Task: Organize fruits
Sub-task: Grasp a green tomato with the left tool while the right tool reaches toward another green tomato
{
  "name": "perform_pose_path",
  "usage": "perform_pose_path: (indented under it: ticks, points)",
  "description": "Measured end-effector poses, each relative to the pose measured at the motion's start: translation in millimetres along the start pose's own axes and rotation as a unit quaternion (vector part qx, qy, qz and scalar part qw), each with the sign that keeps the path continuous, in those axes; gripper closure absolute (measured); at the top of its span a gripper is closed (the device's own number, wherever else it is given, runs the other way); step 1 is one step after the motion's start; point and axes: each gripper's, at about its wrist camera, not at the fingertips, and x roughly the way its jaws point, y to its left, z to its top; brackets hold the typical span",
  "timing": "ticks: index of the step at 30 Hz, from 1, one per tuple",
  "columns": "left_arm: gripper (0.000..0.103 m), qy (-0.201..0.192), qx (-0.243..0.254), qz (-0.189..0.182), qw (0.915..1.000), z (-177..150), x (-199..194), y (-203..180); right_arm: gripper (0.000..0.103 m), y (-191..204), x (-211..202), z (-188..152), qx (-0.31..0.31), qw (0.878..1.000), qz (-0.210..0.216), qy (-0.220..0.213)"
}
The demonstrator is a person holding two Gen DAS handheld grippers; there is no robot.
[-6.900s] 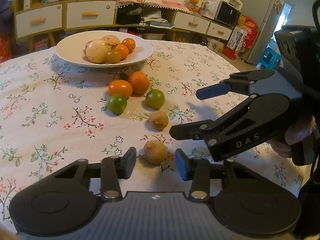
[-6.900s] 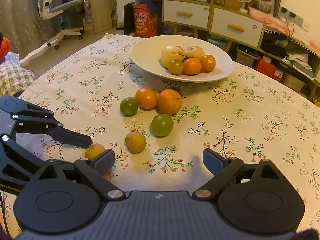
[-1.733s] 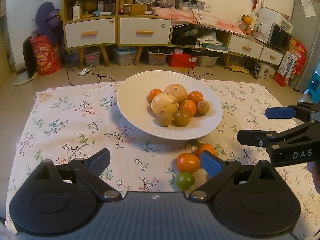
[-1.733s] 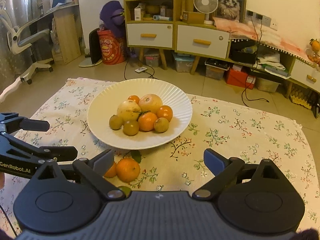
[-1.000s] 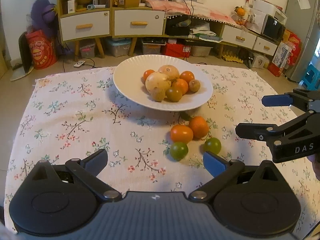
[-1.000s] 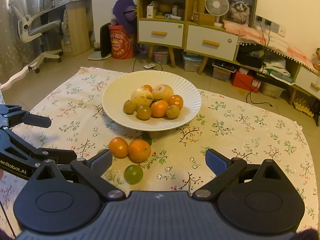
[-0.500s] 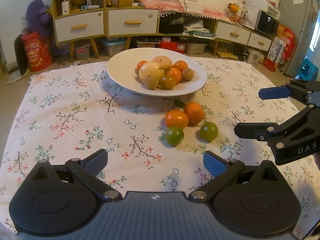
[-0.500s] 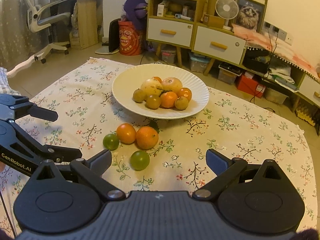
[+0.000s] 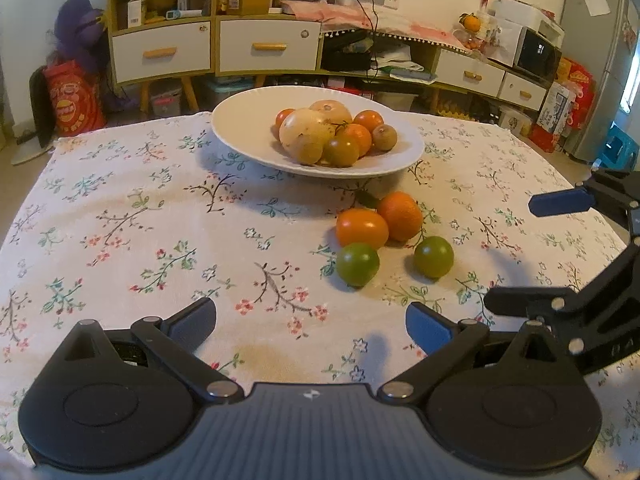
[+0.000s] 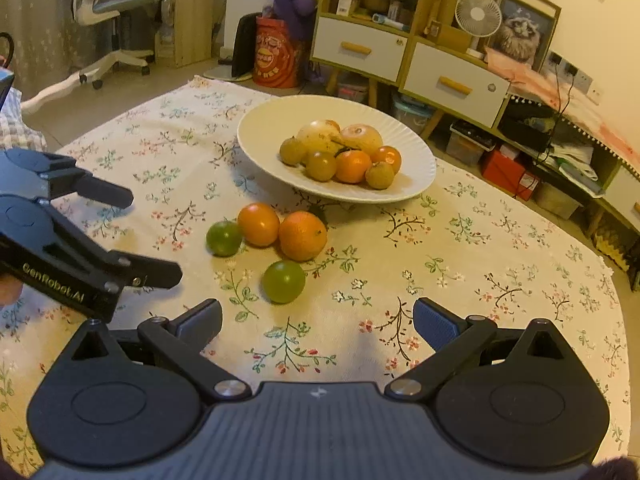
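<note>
A white plate [image 9: 240, 128] [image 10: 416, 168] at the table's far side holds several orange, yellow and brown fruits. In front of it on the floral cloth lie two orange fruits [image 9: 362, 227] [image 10: 303, 235] and two green fruits [image 9: 357, 264] [image 10: 283, 281]. My left gripper [image 9: 310, 322] hovers open and empty short of the near green fruit. My right gripper [image 10: 317, 317] is open and empty too, just before the other green fruit [image 9: 433, 256]. Each gripper shows in the other's view: the right gripper [image 9: 532, 252] and the left gripper [image 10: 154, 236].
The table's floral cloth [image 9: 120, 220] has bare room to the left of the fruits. Behind the table stand drawer cabinets [image 9: 212, 48], a fan [image 10: 478, 14], a red bag [image 10: 276, 58] and an office chair [image 10: 116, 0].
Both grippers have drawn in lower and closer to the loose fruits, which now look larger. Two small brown fruits that lay on the cloth earlier are now in the plate.
</note>
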Motion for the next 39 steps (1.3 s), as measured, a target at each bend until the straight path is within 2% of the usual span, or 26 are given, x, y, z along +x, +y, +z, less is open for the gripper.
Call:
perform_pose_path:
  ticks: [4, 9, 13, 16, 18, 22, 24, 39]
  points:
    - [0.024, -0.006, 0.007, 0.002, 1.0, 2.5, 7.3, -6.2, 0.001, -0.9, 1.9, -3.0, -0.001, 1.0, -0.001, 0.005]
    - [0.039, -0.005, 0.015, 0.001, 0.9999, 6.1, 16.4, -14.3, 0.001, -3.5, 2.5, -7.7, -0.003, 1.0, -0.004, 0.011]
    - [0.047, -0.004, 0.014, 0.001, 0.9999, 8.9, 22.7, -18.9, 0.001, -6.6, 3.7, -10.0, -0.003, 1.0, -0.008, 0.013]
    - [0.059, -0.007, 0.012, 0.002, 0.9999, 11.5, 25.2, -21.9, 0.001, -8.0, 3.9, -9.8, 0.0, 1.0, -0.009, 0.012]
    - [0.071, -0.008, 0.008, 0.002, 0.9999, 13.8, 26.7, -23.1, 0.001, -8.2, 3.9, -8.9, 0.002, 1.0, -0.008, 0.012]
    - [0.086, -0.008, 0.003, 0.0, 1.0, 16.7, 28.3, -24.9, 0.001, -8.1, 4.7, -7.6, 0.006, 1.0, -0.004, 0.01]
    - [0.1, -0.005, 0.007, -0.002, 1.0, 17.1, 29.1, -26.7, 0.001, -7.6, 4.9, -6.8, 0.006, 1.0, -0.002, 0.009]
    - [0.101, 0.016, 0.01, -0.002, 0.9998, 17.8, 16.1, -23.2, 0.002, -4.3, 12.1, -2.8, 0.012, 1.0, 0.004, 0.011]
